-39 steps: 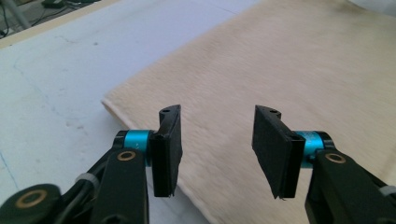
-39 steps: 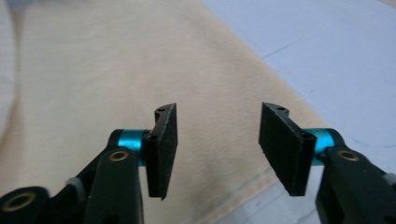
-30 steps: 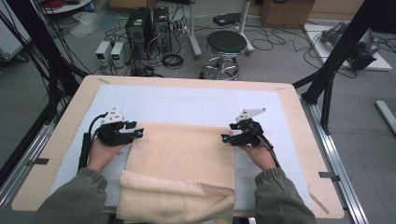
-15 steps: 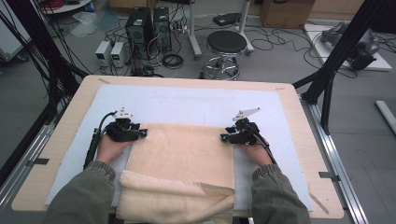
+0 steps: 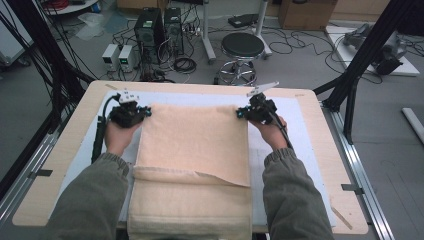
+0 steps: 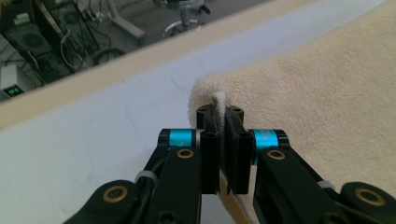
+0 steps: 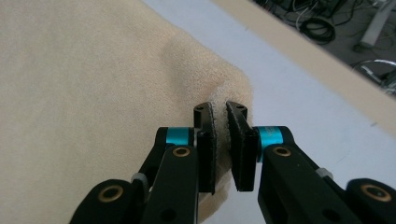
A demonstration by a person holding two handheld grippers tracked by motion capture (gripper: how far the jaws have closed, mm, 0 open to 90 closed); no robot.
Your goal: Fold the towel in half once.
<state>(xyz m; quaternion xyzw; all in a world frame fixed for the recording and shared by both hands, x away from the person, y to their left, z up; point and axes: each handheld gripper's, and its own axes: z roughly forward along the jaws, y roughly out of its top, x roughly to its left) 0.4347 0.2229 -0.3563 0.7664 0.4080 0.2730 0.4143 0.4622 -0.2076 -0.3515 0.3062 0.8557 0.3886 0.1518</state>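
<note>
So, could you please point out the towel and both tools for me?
towel point(image 5: 195, 140), high view, middle of its top layer.
left tool point(image 6: 223, 122), left gripper view, between its fingertips.
right tool point(image 7: 220, 116), right gripper view, between its fingertips.

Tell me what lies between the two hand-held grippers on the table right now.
The far edge of the beige terry towel spans it: left hand-held gripper and right hand-held gripper each pinch a far corner. The high view shows this.
</note>
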